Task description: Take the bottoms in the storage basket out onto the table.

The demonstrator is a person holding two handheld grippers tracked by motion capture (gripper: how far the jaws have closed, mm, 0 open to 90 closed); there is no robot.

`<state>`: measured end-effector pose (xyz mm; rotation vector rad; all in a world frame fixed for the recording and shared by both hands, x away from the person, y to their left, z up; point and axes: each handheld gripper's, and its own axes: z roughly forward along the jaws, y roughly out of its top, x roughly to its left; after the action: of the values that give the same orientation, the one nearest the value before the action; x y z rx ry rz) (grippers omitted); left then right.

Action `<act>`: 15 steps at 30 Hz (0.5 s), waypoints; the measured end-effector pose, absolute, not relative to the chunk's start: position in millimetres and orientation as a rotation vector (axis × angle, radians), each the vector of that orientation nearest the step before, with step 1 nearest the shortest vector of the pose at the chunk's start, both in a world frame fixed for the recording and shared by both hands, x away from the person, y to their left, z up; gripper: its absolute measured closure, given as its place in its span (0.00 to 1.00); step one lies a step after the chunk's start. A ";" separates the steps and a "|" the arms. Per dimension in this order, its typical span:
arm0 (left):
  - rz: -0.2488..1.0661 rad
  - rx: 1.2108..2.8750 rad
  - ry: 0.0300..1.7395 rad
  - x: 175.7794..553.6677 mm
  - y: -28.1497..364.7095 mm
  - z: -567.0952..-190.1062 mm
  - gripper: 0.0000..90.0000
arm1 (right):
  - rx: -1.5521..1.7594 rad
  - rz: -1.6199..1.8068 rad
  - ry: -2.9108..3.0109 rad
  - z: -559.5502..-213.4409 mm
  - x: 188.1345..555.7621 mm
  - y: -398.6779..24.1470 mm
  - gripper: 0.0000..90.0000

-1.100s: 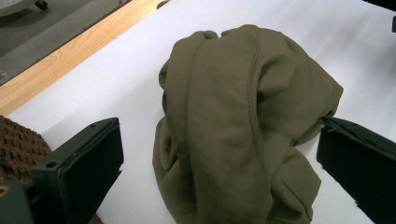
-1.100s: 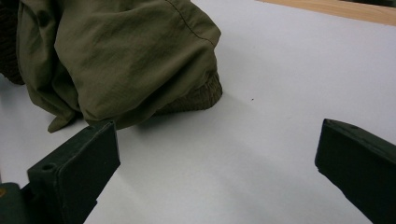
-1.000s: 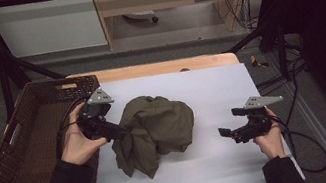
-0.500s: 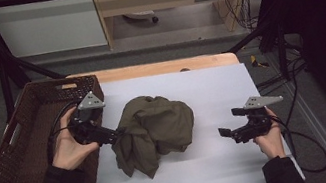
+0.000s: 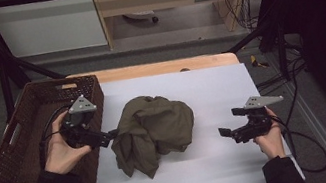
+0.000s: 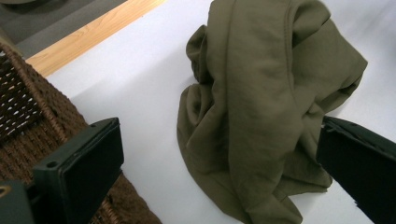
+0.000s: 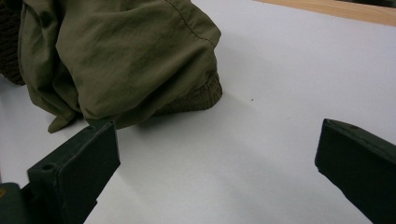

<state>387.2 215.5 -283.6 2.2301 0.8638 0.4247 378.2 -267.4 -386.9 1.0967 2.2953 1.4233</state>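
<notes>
Bare white table surface [image 5: 231, 84] open between the crumpled olive garment [image 5: 155, 131] and the right gripper [image 5: 224, 133], also along the far edge up to the wooden strip [image 5: 157, 68] and along the near edge. Left side blocked by the brown wicker basket [image 5: 14, 153], its wall just beside the left gripper [image 5: 113, 135], with a narrow white gap left between basket and garment. Both sets of jaws spread wide: garment's edge between the left pair, bare surface between the right pair.
</notes>
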 end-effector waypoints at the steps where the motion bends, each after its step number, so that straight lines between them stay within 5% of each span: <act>1: 0.425 2.230 0.871 386.9 218.0 -285.1 0.01 | 1.096 1.423 2.296 -386.9 378.2 -267.4 0.01; 15: 0.428 2.232 0.911 385.6 233.6 -293.1 0.01 | 1.097 1.423 2.296 -387.2 378.3 -267.0 0.01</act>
<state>385.6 233.6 -293.1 2.2321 0.9111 0.4277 378.3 -267.0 -387.2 1.0967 2.2962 1.4233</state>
